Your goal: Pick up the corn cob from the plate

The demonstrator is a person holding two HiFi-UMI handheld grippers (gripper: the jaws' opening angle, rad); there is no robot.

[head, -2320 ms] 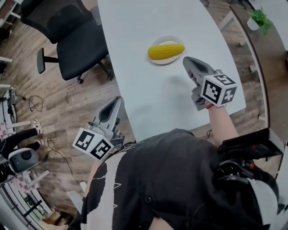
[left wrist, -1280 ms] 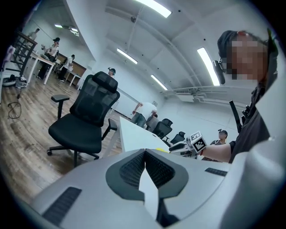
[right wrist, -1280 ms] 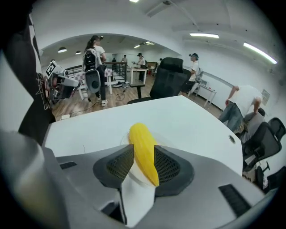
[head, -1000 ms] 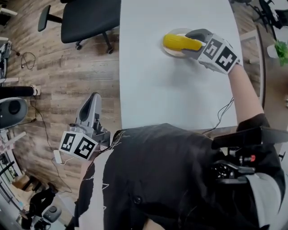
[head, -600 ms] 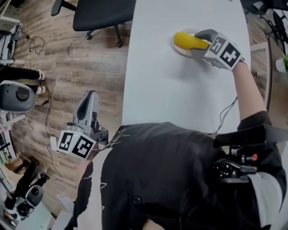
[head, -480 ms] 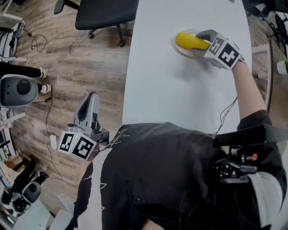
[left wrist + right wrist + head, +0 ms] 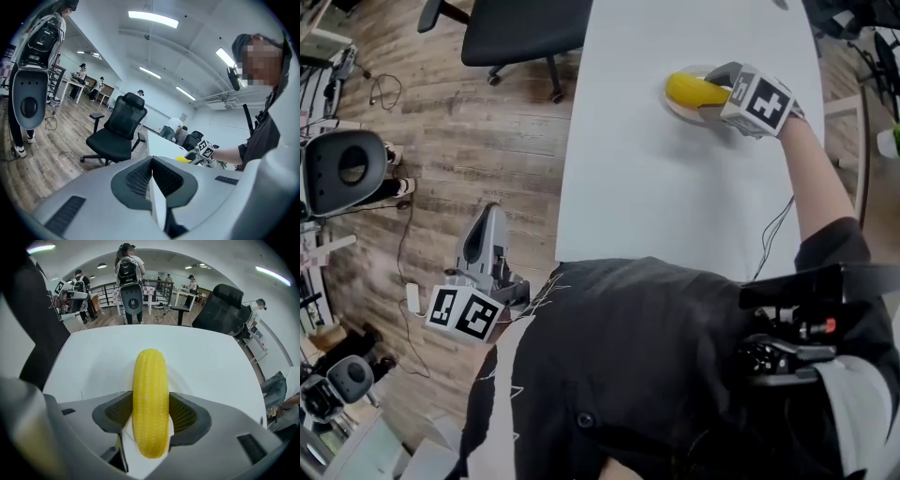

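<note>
On the plate (image 7: 672, 104) at the tabletop's (image 7: 656, 187) far end, the corn cob (image 7: 692, 90) is straddled by the right hand-held gripper (image 7: 150, 414). Its jaws have just been opening and stand wide. They should be closed squarely across its middle before lifting. The left hand-held gripper (image 7: 151, 172) is shut and empty.

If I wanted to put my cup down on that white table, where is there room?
Nearly the whole table is bare: everything from the plate back to the person's edge, and the strip beyond the plate. Only the plate is crowded: the corn lies on it with the right gripper astride it, jaws just opened wider.
</note>
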